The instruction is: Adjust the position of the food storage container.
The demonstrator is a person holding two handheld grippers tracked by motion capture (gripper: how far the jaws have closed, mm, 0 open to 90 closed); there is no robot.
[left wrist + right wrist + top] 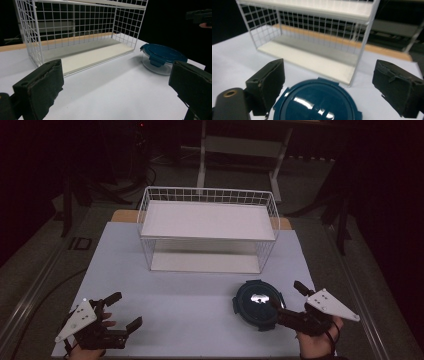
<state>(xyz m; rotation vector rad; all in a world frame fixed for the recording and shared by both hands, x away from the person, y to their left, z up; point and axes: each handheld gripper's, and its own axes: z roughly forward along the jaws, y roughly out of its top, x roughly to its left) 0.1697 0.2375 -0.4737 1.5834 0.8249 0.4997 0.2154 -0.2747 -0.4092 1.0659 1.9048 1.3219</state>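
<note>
Dark room, pale lavender tabletop (195,295). Centre back: white two-tier wire shelf rack (207,227), both tiers bare, open front facing the person, presumably to take the item. Front right: round clear glass container with dark teal clip-on lid (257,304), upright, lid latched, standing well clear of the rack. Right gripper (289,301): jaws spread wide, flanking the container, nothing pinched; likely lined up for a grasp. Left gripper (122,311): jaws spread, empty, resting front left, well apart from the container.

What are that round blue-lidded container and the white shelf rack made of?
The container looks like clear glass or hard plastic, since its wall is see-through. Its lid is probably glossy plastic, with bright reflections and clip tabs. The rack looks like white-coated metal wire with matte white boards.
</note>
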